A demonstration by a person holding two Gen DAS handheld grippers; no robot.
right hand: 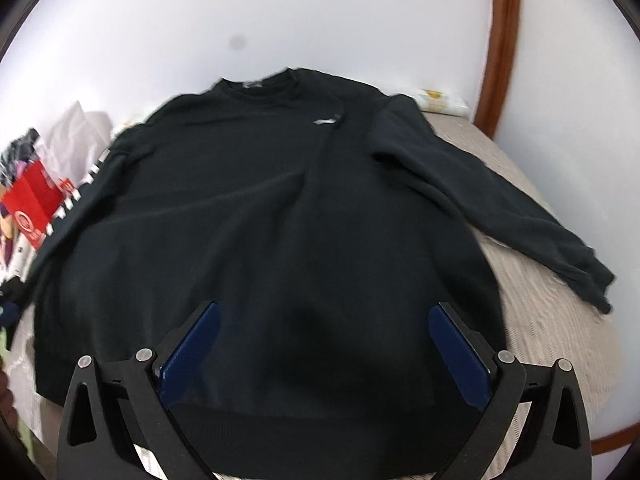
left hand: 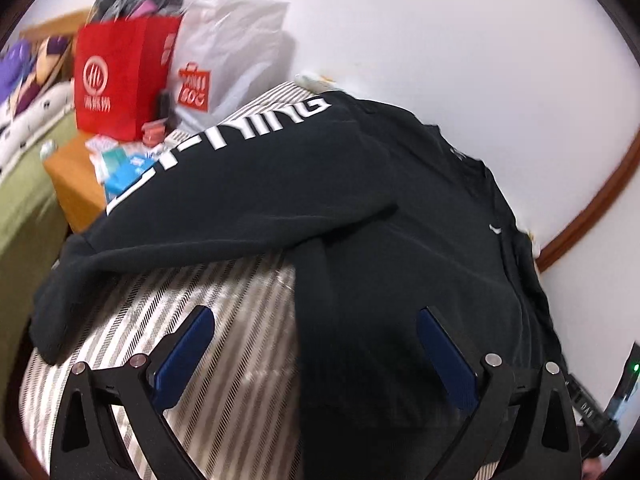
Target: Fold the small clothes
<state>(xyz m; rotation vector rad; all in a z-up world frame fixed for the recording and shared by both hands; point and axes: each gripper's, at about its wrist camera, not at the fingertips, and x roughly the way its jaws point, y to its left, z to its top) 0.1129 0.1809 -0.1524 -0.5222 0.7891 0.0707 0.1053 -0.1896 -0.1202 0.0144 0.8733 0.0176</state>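
The left tool [left hand: 314, 326] stands wide, its blue pads [left hand: 188, 354] well apart and holding nothing; between and beneath them lies the side edge of a black sweatshirt [left hand: 360, 220], with the striped bed cover [left hand: 224, 292] showing under the left pad. Ahead of this tool a sleeve [left hand: 224, 200] with white lettering crosses leftward and its cuff hangs off the bed's edge. Farther ahead and to the left sit a red paper bag [left hand: 120, 80], a white plastic bag [left hand: 228, 56] and small packets on an orange surface [left hand: 76, 184]; a white wall [left hand: 440, 40] rises beyond.

The right tool [right hand: 324, 328] is likewise spread wide and empty, poised over the sweatshirt's [right hand: 260, 220] lower hem [right hand: 320, 432]. The garment lies flat and face up ahead of it, collar [right hand: 260, 82] at the far end, a small white logo [right hand: 325, 121] on the chest. Its plain sleeve [right hand: 492, 196] stretches out to the tool's right across the bed cover [right hand: 560, 340]. A brown wooden trim [right hand: 500, 40] runs up the wall ahead to the right
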